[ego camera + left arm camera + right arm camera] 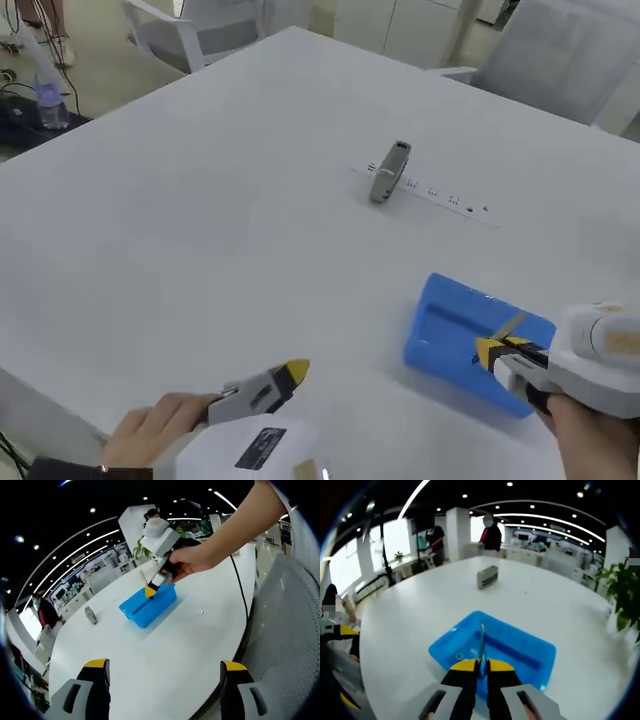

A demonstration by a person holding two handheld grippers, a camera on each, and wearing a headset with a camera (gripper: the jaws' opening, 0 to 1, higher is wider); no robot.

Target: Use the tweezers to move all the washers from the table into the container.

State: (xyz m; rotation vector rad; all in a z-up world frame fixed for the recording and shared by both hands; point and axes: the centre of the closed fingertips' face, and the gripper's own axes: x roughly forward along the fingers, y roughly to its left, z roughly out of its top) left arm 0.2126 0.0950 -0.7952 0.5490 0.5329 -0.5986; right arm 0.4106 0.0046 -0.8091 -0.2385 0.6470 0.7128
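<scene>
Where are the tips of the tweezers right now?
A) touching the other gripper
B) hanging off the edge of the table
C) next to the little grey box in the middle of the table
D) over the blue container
D: in the right gripper view, the tweezers are clamped between the jaws of the right gripper, and their tips reach out over the inside of the blue container.

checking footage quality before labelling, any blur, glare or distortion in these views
Head view: soft, even light, faint shadow beside the blue container, mild blur. Left gripper view: fisheye bends the table edge; ceiling lights flare against dark. Right gripper view: windows wash out the left, edges smear, tweezers look fairly sharp.
</scene>
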